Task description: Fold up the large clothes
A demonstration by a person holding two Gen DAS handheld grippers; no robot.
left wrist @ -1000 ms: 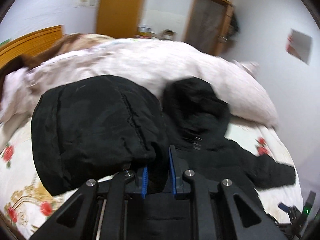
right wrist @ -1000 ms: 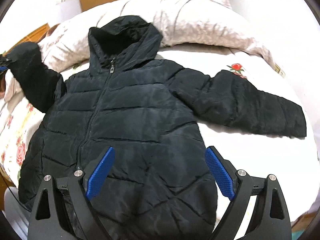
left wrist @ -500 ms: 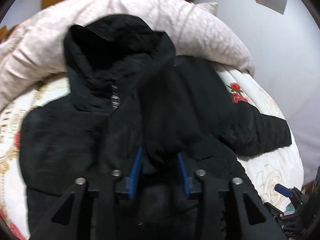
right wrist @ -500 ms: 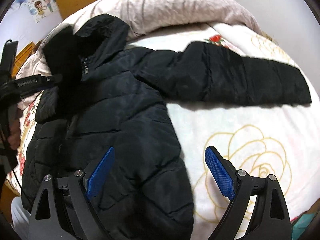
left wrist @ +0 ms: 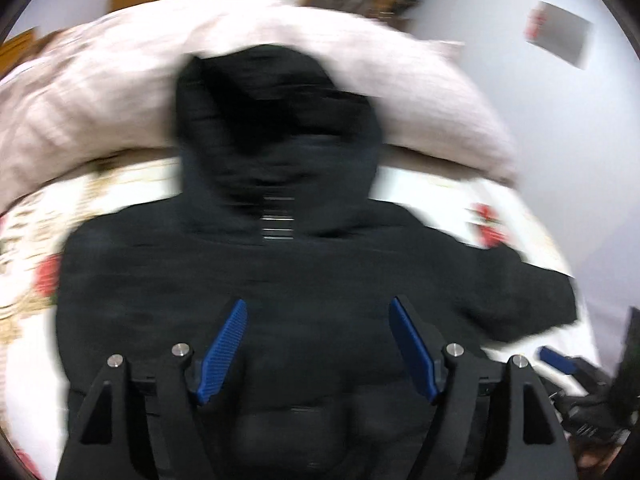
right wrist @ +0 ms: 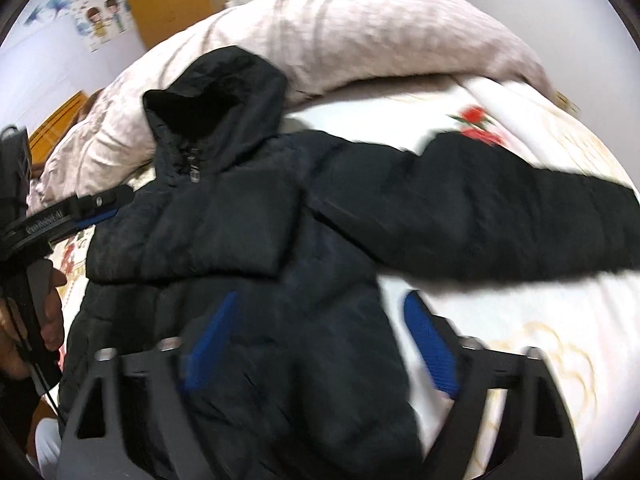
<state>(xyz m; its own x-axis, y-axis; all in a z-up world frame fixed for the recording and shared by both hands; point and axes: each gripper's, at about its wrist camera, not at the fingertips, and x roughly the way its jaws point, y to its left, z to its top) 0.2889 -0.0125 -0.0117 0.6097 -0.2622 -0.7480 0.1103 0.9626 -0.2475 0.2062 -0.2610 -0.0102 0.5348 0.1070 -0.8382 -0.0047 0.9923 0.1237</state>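
On a rose-printed white bedsheet (right wrist: 520, 360), a black quilted hooded puffer jacket (right wrist: 304, 304) lies front-up, hood toward the pink duvet (right wrist: 360, 32), one sleeve (right wrist: 192, 236) folded across its chest, the other stretched sideways. Left gripper (left wrist: 318, 344) and right gripper (right wrist: 320, 348) hover with fingers spread, empty.

One black jacket (right wrist: 280, 264) with one hood (right wrist: 224, 92) and two sleeves, one bed (right wrist: 540, 320), one pink quilt (right wrist: 360, 32). Two hand-held grippers: the left hand-held gripper (left wrist: 318, 346), the right hand-held gripper (right wrist: 320, 344). One cartoon poster (right wrist: 100, 20).
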